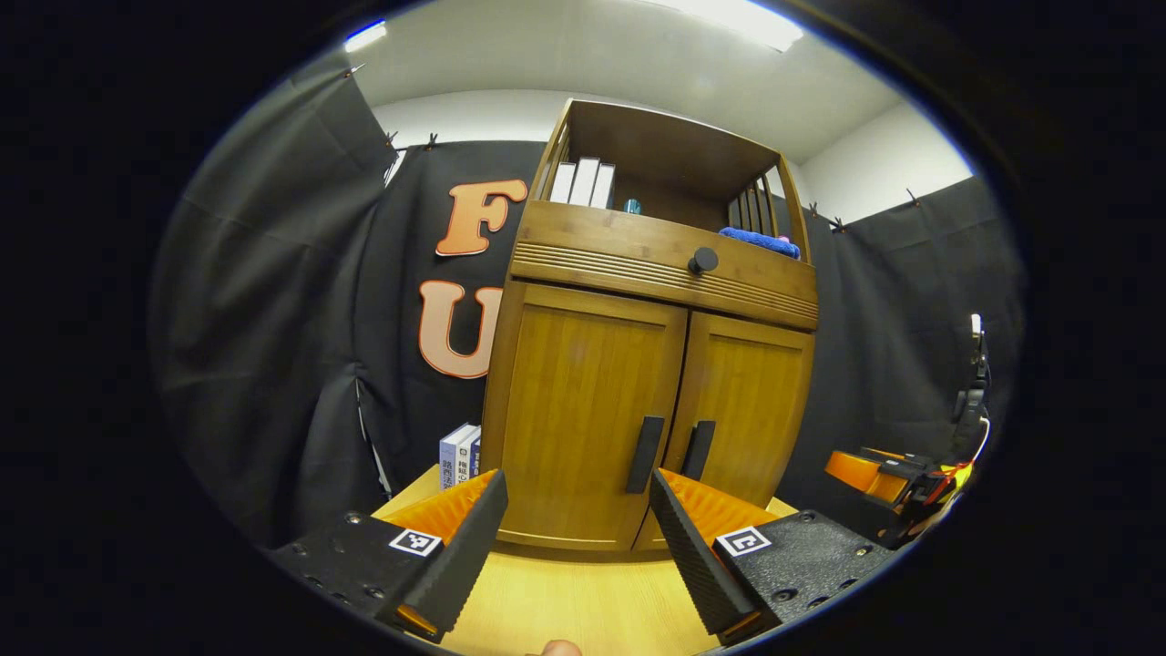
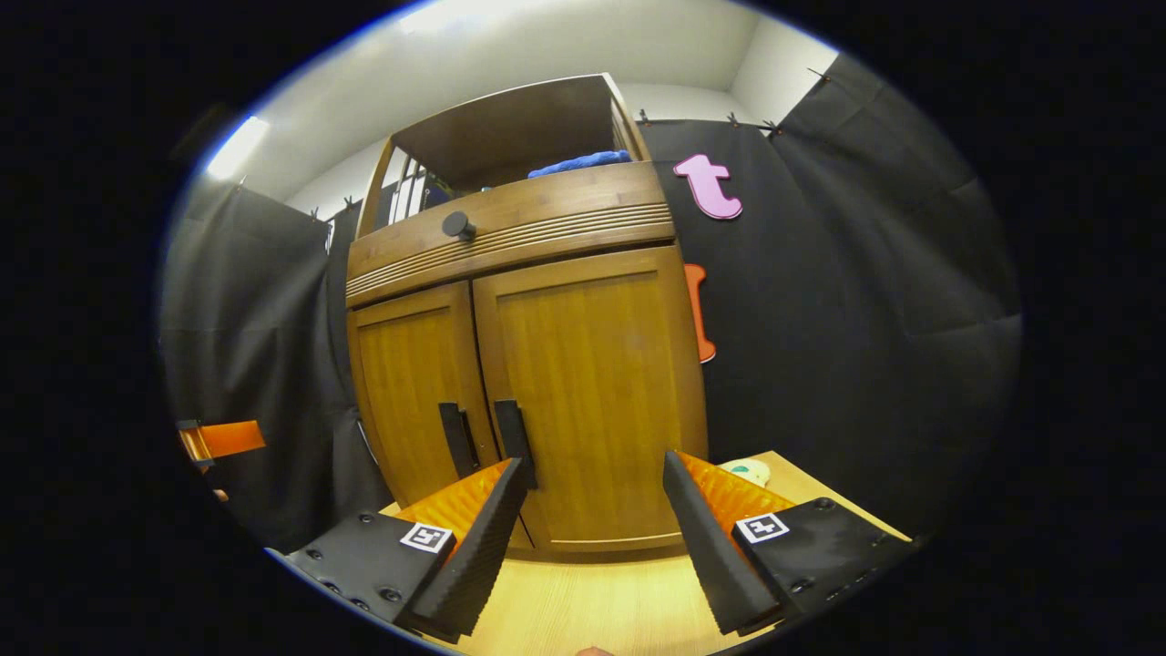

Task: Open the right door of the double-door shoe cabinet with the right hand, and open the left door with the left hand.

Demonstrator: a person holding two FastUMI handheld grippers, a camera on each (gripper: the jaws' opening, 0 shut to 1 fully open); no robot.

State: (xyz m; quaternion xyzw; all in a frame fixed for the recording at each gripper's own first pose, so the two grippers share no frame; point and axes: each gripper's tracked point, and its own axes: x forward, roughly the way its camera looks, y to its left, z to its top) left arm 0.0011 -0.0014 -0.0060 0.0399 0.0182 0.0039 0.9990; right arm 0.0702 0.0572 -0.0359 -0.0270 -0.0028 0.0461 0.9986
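Nearest me, my left gripper point(image 1: 576, 510) hangs spread wide with nothing between its fingers, low over the pale wooden table point(image 1: 583, 601), and my right gripper point(image 2: 592, 501) is just as slack and bare. Just past the fingertips stands the shoe cabinet point(image 1: 638, 364), both doors closed: the left door point(image 1: 583, 410) and the right door point(image 2: 592, 392), their dark handles side by side. Above them I see a knobbed drawer point(image 1: 702, 261) and a blue cloth point(image 1: 761, 240) on the open shelf.
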